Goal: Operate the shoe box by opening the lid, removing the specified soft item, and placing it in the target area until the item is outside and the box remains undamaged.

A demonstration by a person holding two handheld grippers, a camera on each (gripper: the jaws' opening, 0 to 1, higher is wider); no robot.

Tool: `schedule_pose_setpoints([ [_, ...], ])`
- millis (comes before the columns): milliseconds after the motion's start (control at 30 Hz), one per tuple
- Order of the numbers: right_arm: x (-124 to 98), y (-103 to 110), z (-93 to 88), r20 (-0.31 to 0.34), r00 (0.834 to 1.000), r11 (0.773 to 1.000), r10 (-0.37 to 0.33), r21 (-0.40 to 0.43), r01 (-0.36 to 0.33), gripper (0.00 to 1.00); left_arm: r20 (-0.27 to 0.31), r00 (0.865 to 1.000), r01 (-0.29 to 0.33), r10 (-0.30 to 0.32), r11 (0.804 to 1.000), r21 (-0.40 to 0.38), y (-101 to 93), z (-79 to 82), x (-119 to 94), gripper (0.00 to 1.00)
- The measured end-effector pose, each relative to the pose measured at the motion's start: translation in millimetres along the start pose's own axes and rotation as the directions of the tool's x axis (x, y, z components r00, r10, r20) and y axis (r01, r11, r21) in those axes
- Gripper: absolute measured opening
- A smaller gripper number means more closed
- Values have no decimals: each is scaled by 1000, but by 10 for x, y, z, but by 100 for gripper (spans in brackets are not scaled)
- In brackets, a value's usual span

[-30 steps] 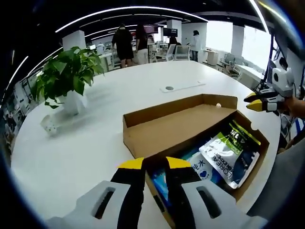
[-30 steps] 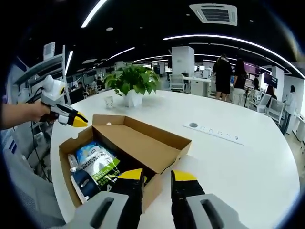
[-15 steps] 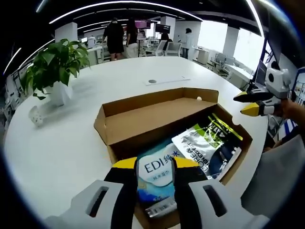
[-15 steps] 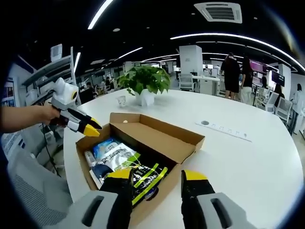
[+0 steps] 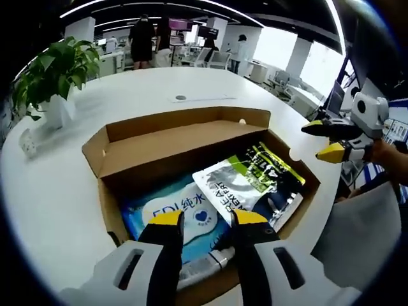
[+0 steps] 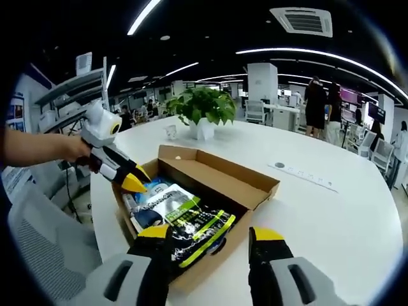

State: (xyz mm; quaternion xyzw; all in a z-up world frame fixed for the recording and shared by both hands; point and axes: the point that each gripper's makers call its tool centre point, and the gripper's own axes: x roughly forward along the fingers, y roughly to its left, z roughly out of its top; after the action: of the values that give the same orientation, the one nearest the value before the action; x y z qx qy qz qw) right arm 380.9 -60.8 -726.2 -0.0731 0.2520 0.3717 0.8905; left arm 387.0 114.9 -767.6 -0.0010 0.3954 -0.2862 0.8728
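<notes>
We are holding the left gripper (image 5: pixel 203 218) spread over the open brown cardboard shoe box (image 5: pixel 115 224), above the soft blue-and-white tissue pack (image 5: pixel 167 213) lying inside beside a silver-green foil pouch (image 5: pixel 245 185). The right gripper (image 6: pixel 213 233) is also spread, empty, at the box's other end. If we are closing too deep, we risk pinching the pouch or tearing the thin box wall. The white round table (image 6: pixel 331 217) beyond the box's flap is offering free room.

Left tongs (image 5: pixel 206 218) parted – right tongs (image 6: pixel 213 234) parted, empty.
</notes>
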Motion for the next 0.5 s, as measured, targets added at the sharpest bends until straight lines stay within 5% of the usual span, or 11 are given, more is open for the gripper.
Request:
schedule_pose_setpoints([
  [500,-90,167,-69,23,1000,1000,18,-5,-18,47,-49,996,76,-80,994,-84,-142,-149,190,27],
])
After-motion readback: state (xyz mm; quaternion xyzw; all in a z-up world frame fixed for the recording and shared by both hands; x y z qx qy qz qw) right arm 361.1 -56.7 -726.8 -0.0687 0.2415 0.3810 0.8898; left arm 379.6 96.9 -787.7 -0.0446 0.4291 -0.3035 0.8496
